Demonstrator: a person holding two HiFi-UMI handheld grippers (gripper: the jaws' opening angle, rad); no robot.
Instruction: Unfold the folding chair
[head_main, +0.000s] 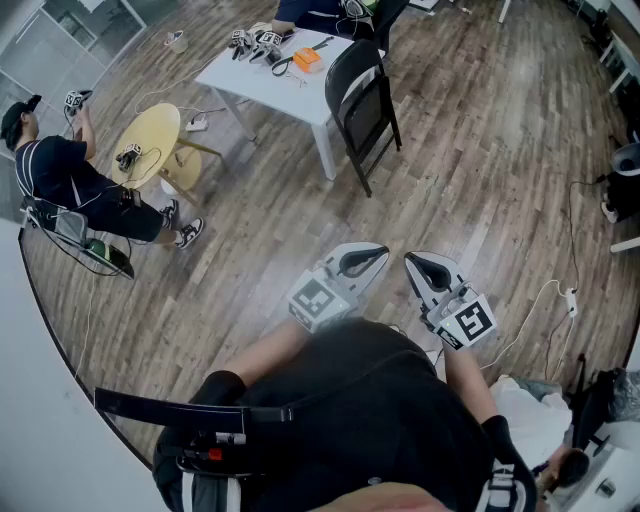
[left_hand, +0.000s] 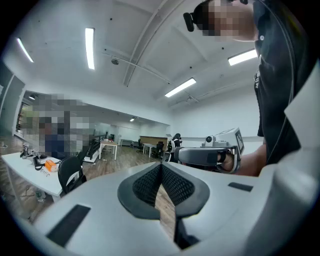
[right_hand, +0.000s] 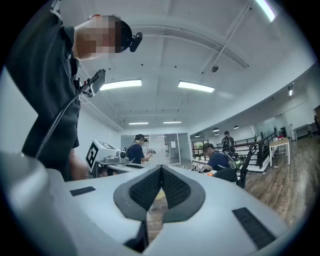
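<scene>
Left claw (head_main: 383, 251) and right claw (head_main: 409, 262) are hovering closed and empty; chair (head_main: 360, 95) is standing well apart; the approach is likely coming next.

Far ahead of my fingers stands the folding chair (head_main: 362, 100). From the head view I cannot tell how far its seat is opened, because the backrest covers it. In the left gripper view the body of my left gripper (left_hand: 161, 168) hides the chair's legs. On the white table (head_main: 250, 82) just beside the chair lie several small things (head_main: 262, 42), too small to name. A person (head_main: 312, 12) beyond the table is cut off by the top edge. In the head view my hands are hidden under the grippers.
</scene>
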